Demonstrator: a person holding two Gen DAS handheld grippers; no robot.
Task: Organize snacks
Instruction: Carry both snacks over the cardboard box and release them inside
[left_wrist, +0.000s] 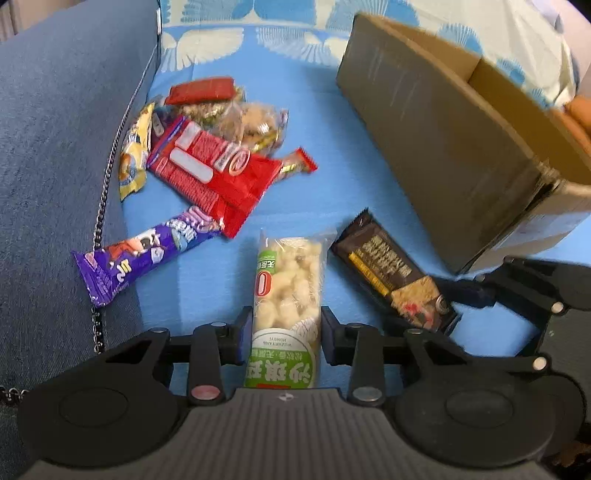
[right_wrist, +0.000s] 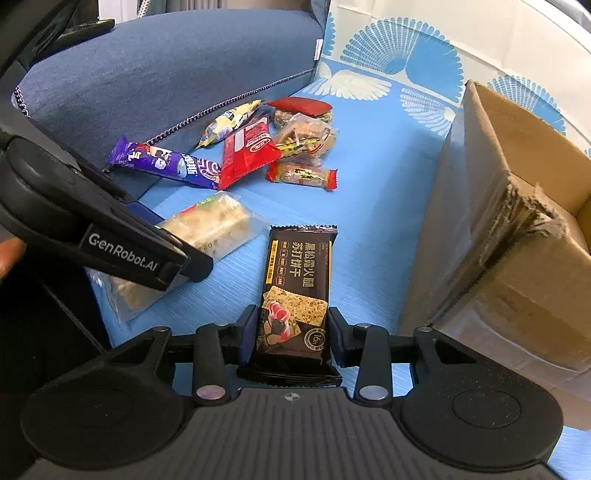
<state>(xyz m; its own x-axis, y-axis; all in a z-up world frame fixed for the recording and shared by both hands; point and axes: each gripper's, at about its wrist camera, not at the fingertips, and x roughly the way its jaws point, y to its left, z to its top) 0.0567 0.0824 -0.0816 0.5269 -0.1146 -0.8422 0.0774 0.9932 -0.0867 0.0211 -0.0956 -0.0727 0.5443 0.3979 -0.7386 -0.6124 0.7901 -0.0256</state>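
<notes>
A clear pack of puffed-rice snack with a green label lies on the blue patterned sheet. My left gripper is shut on its near end, a pad against each side. Beside it lies a black cracker pack, and my right gripper is shut on its lower end. The right wrist view also shows the rice pack under a left finger. Both packs rest on the sheet.
An open cardboard box stands to the right, close to the black pack. A pile of snacks lies further back: a purple pack, a red biscuit pack, a yellow pack, a clear bag. A blue cushion borders the left.
</notes>
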